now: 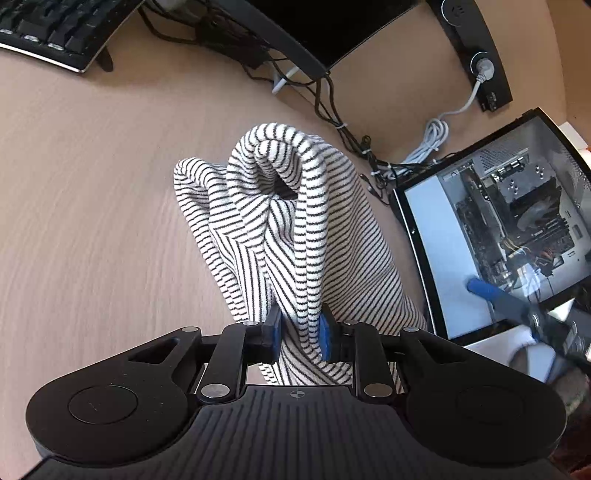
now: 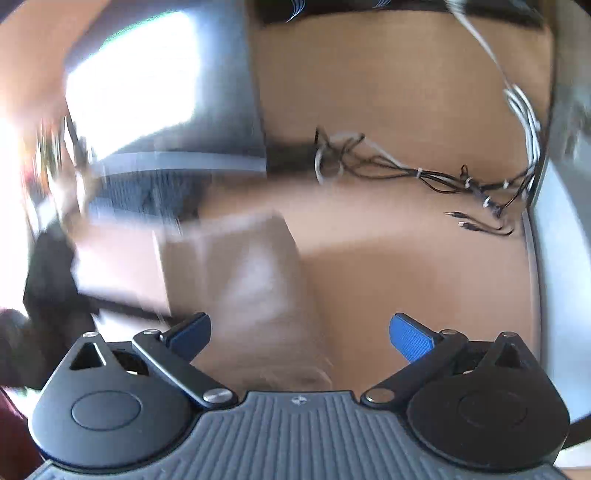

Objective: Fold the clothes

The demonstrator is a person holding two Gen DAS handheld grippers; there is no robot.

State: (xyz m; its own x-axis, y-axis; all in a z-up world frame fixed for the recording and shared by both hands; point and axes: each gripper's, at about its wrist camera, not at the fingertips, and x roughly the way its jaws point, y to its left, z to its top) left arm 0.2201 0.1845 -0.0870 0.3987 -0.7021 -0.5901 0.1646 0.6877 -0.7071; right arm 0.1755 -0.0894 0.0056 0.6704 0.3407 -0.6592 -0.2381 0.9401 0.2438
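Note:
A white garment with thin dark stripes [image 1: 280,221] is bunched into a rolled, draped heap on the wooden desk [image 1: 92,184]. My left gripper [image 1: 301,332] is shut on a thick fold at its near end, with a blue pad pressed to each side. In the left wrist view the right gripper [image 1: 517,306] is a blurred blue finger over the computer case, apart from the garment. The right wrist view is badly smeared. My right gripper [image 2: 300,330] stands wide open there with nothing between its fingers. A pale blurred shape below it [image 2: 251,273] may be the garment.
A black keyboard [image 1: 44,33] lies at the far left and a dark monitor [image 1: 325,26] stands at the back. Black cables [image 1: 332,110] and a coiled white cable [image 1: 432,140] trail toward a glass-sided computer case [image 1: 498,229] on the right. Cables [image 2: 424,173] show in the right wrist view.

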